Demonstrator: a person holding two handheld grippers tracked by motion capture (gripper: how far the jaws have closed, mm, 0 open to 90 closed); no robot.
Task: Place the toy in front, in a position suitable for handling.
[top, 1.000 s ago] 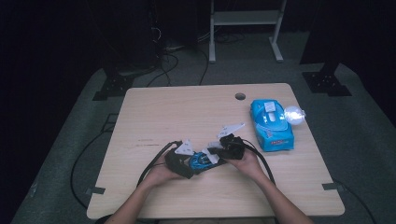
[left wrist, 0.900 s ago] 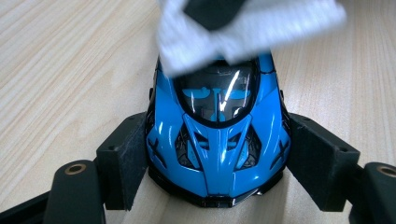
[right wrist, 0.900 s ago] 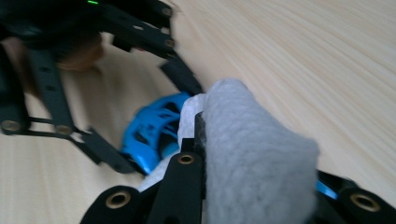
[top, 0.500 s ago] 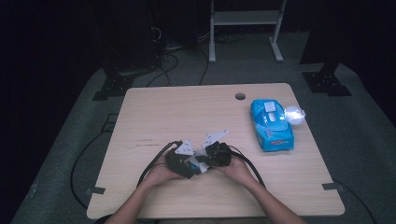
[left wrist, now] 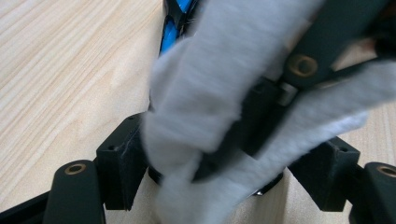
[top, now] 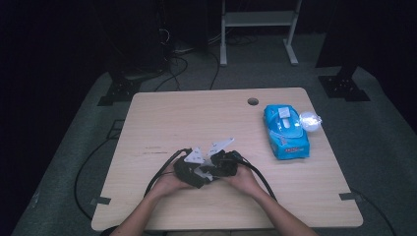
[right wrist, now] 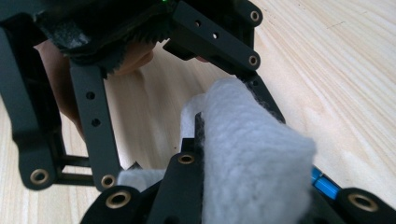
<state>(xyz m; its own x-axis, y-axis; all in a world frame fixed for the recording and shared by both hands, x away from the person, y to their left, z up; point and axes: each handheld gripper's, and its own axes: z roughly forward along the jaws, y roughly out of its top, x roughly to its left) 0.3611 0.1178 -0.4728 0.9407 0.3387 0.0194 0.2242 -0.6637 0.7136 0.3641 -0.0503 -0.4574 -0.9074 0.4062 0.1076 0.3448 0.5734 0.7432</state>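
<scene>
Two hands hold my grippers tip to tip at the table's (top: 196, 118) front middle. My right gripper (top: 220, 164) is shut on a white wipe (right wrist: 252, 154), which wraps over its closed jaws (right wrist: 205, 135). In the left gripper view the wipe (left wrist: 205, 93) hangs across the wide gap of my left gripper (left wrist: 224, 158), with the right gripper's thin black jaw pushed into that gap. The left gripper (top: 193, 171) keeps its jaws well apart; its fingers (right wrist: 93, 116) stand on either side of the wipe, and one tip touches the cloth.
A blue pack of wipes (top: 285, 130) lies at the right of the table with a crumpled clear wrapper (top: 310, 119) beside it. A small round hole (top: 253, 101) sits near the far edge. Cables trail from both grippers toward the front edge.
The right hand has slid left with the wipe, until its gripper meets the left gripper. The left hand has stayed where it was.
</scene>
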